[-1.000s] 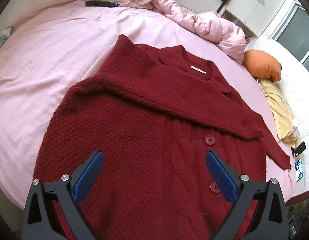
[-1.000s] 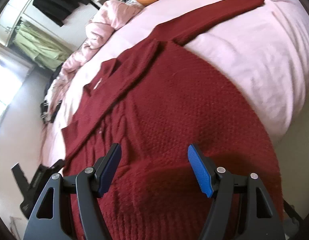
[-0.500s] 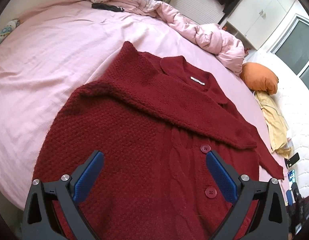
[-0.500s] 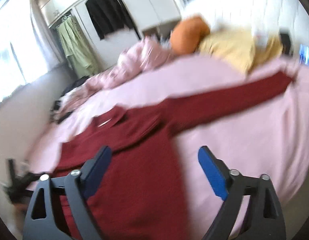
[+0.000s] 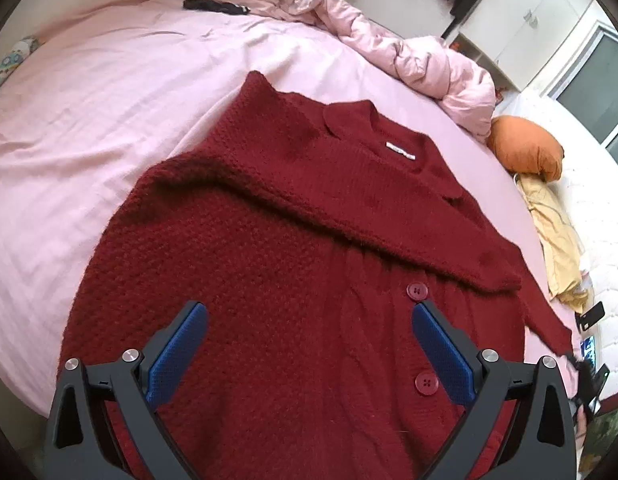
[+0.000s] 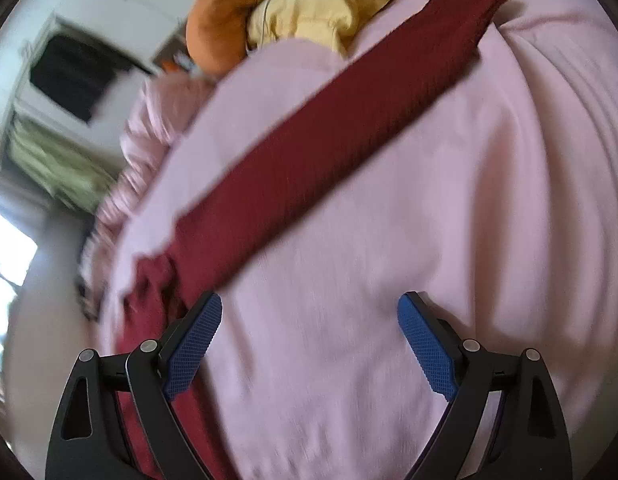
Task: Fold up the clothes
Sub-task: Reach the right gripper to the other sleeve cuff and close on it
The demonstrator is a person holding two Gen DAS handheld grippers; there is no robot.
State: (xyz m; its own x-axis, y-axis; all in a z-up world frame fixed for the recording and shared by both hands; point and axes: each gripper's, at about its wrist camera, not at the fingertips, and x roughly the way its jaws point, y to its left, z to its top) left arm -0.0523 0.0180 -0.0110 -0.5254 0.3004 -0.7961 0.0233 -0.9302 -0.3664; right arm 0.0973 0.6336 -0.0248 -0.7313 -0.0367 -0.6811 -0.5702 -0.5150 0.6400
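Left gripper (image 5: pixel 309 344): tilted steeply down over the near half of the cardigan, its two blue fingers (image 5: pixel 177 354) spread wide with nothing between the pads, only knit below them.
Right gripper (image 6: pixel 309 344): angled down over bare pink sheet, its fingers (image 6: pixel 427 350) standing far apart and gripping nothing; the left finger's tip overlaps the near end of the sleeve in the picture, and contact cannot be told. This view is blurred.
Cardigan (image 5: pixel 293 264): dark red knit, lying flat on the bed (image 5: pixel 109 92), front side up, two buttons (image 5: pixel 416 290) showing near the right finger.
Cardigan long axis: runs from near to far in the left wrist view, hem nearest the camera, collar and its white label (image 5: pixel 399 150) at the far end.
Folded sleeve (image 5: pixel 309 200): laid across the chest, slanting from the left shoulder down to the right side, cuff end at the right.
Outstretched sleeve (image 6: pixel 333 132): straight on the sheet, long axis running diagonally from near left to far right in the right wrist view, cuff at the far right end.
Around: a crumpled pink duvet (image 5: pixel 421 60) at the far edge of the bed, an orange cushion (image 5: pixel 525 148) to its right, a yellow garment (image 5: pixel 557 232) just beside the cushion.
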